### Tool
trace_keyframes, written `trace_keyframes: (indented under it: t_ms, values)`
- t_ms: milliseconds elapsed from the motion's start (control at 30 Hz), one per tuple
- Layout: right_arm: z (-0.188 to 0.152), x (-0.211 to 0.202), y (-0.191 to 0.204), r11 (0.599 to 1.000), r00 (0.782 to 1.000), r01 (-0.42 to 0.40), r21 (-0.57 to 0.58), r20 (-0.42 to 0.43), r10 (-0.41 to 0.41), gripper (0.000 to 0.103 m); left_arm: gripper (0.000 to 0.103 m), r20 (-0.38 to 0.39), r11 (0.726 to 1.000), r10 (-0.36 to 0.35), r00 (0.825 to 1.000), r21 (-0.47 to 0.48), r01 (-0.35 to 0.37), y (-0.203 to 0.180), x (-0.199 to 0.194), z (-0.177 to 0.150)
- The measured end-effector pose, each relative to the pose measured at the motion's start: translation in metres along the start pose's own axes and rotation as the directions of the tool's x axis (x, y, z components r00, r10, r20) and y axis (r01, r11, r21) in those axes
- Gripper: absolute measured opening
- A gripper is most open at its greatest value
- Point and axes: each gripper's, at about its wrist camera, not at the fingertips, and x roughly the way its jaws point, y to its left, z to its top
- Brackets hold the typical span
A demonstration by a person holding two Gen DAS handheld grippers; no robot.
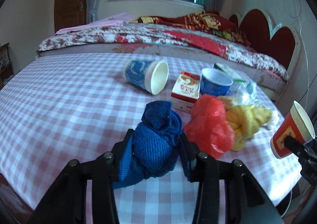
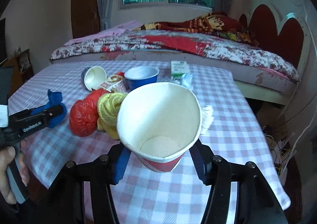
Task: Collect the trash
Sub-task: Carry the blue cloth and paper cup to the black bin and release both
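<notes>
On the checked cloth of the desk (image 1: 59,95), both hands are at the pickup step of the clear-up. The left gripper (image 1: 156,148) has its fingers (image 1: 126,144) about half closed around the blue knitted cloth (image 1: 158,140), pads against its sides, the bundle still resting on the desk at the near edge of the pile. The right gripper (image 2: 158,156) grips the red paper cup (image 2: 160,117) low on its wall, tipped so that its empty mouth faces the camera; its rim looks squeezed out of round, so the hold seems firm. The cup appears lifted clear of the cloth, just beside the yellow cloth (image 2: 109,109) and the red plastic bag (image 2: 85,117). Further back lie a tipped blue cup (image 1: 146,75), a red carton (image 1: 186,85) and an upright blue cup (image 1: 215,82). No bin shows, so the next move probably calls for lifting both items away without dragging the neighbouring bag.
</notes>
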Motion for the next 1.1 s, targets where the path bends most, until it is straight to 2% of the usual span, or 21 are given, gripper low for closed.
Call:
trace_keyframes:
  t_ms: [100, 233, 467, 700, 800, 967, 1100]
  values:
    - [-0.005, -0.023, -0.016, 1.0, 0.999, 0.021, 0.024, 0.026, -0.021, 0.058, 0.044, 0.035, 1.0, -0.016, 0.999, 0.014, 0.016, -0.009, -0.024, 0.002]
    - [-0.016, -0.055, -0.043, 0.996, 0.997, 0.064, 0.065, 0.046, -0.067, 0.058, 0.044, 0.063, 0.995, -0.079, 0.995, 0.06, 0.075, -0.042, -0.052, -0.001]
    - [-0.049, -0.111, -0.097, 0.976, 0.983, 0.172, 0.133, 0.047, -0.18, 0.058, 0.044, 0.058, 0.961, -0.238, 0.969, 0.161, 0.226, -0.119, -0.077, -0.016]
    - [-0.085, -0.151, -0.148, 0.939, 0.958, 0.278, 0.201, 0.013, -0.287, 0.058, 0.044, -0.011, 0.89, -0.388, 0.922, 0.254, 0.378, -0.201, -0.088, -0.042]
    - [-0.103, -0.164, -0.168, 0.923, 0.948, 0.313, 0.222, -0.008, -0.319, 0.058, 0.044, -0.052, 0.85, -0.446, 0.894, 0.287, 0.441, -0.233, -0.094, -0.057]
    - [-0.135, -0.182, -0.203, 0.9, 0.936, 0.349, 0.263, -0.051, -0.348, 0.058, 0.044, -0.129, 0.782, -0.517, 0.846, 0.332, 0.528, -0.285, -0.101, -0.086]
    - [-0.159, -0.189, -0.225, 0.885, 0.929, 0.37, 0.283, -0.087, -0.36, 0.059, 0.044, -0.185, 0.739, -0.549, 0.815, 0.348, 0.577, -0.319, -0.102, -0.109]
